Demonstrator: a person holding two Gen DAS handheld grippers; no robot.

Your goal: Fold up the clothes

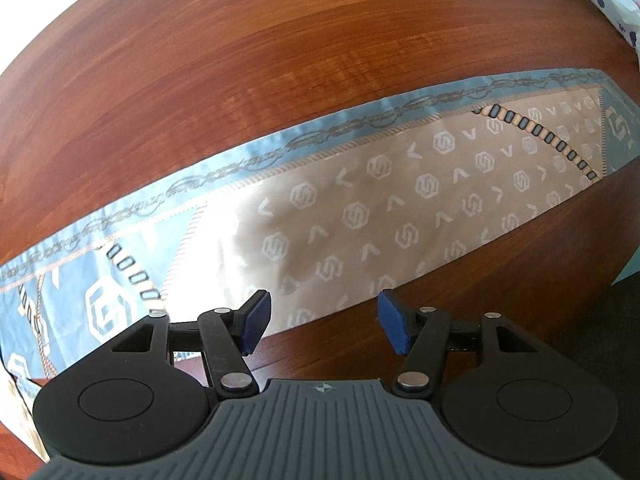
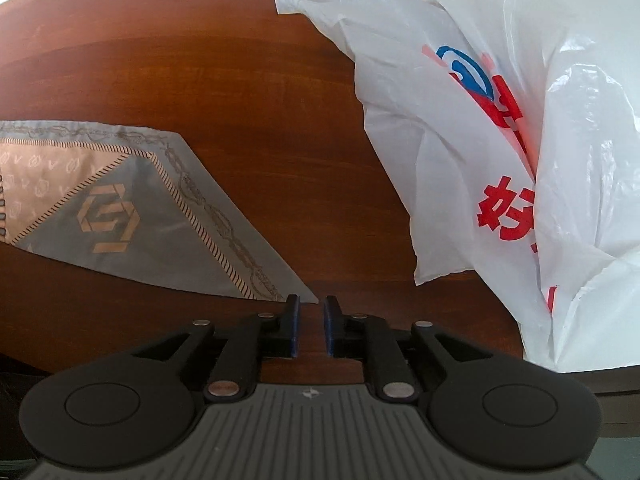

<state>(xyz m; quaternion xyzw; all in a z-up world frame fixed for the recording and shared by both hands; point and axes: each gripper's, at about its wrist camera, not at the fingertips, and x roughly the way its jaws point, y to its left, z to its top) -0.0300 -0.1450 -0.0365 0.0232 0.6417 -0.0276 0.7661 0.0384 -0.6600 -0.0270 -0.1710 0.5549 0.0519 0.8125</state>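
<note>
Two grippers over a reddish wooden table [image 1: 280, 60]. Left gripper [image 1: 322, 320] sits low and level above the near table edge, fingers pointing across the table, jaws spread wide with nothing between them. Its blue pads [image 1: 256, 320] hang just at the near edge of the scarf [image 1: 360, 200]; whether the left pad touches the fabric, can't tell. Scarf lies flat on the table as a long folded band, tan centre with pale hexagon and V marks, blue-grey border with a chain print, running diagonally from lower left to upper right in the left wrist view.

Right gripper [image 2: 311, 328] also low near the table edge, pointing forward, jaws narrow with a small gap left, not closed on anything. The pointed scarf corner [image 2: 296, 292] ends just in front of the left fingertip; contact unclear. Scarf [image 2: 120, 208] in this view spreads off to the left. White plastic bag [image 2: 500, 140] with red and blue print stands crumpled on the table to the right, well apart from the scarf.
</note>
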